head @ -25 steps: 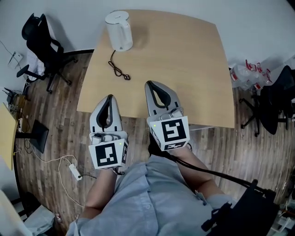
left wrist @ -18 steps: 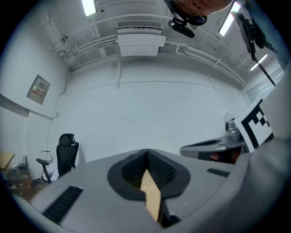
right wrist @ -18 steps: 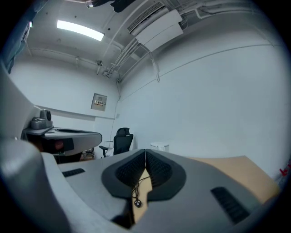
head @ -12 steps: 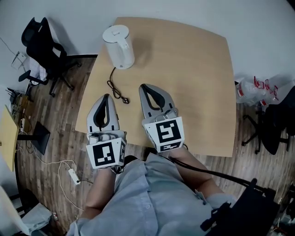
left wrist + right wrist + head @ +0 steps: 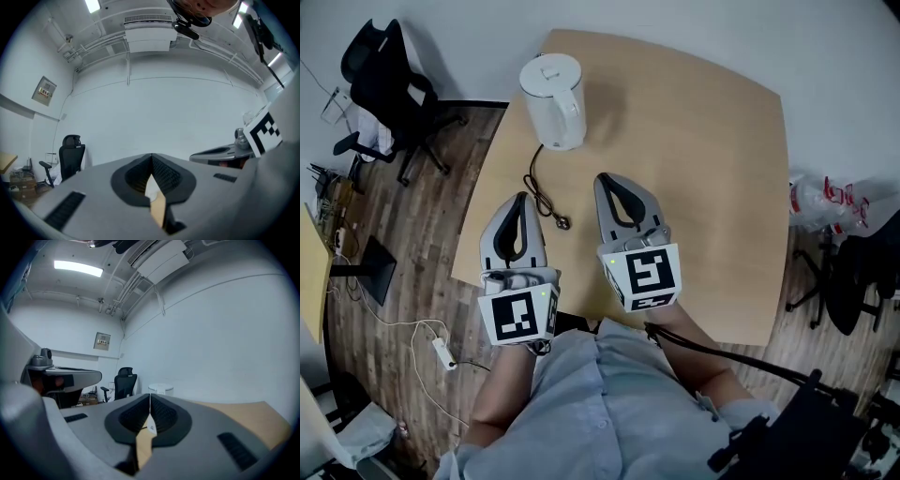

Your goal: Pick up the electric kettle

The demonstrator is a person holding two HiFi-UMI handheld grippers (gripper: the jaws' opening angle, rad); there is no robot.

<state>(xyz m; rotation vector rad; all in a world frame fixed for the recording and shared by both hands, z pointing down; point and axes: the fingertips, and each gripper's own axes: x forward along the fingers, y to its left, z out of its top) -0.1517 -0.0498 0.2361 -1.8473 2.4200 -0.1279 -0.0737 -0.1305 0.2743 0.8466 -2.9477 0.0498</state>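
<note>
Electric kettle (image 5: 553, 101), white, stood upright at the far-left corner of the bench (image 5: 703, 131), untouched. Its black cord (image 5: 539, 183) trailed toward the near side, plug lying loose on the wood. In the right gripper view only the kettle's lid showed above the claw body, the rest hidden. Right claw (image 5: 602, 178) hung over the bench, well apart from the kettle, jaws together, nothing in them. Left claw (image 5: 522, 197) was over the near-left edge, jaws together too, empty. Office chair (image 5: 384, 84) stood far left. Plastic bags (image 5: 830, 199) at right were hard to make out.
</note>
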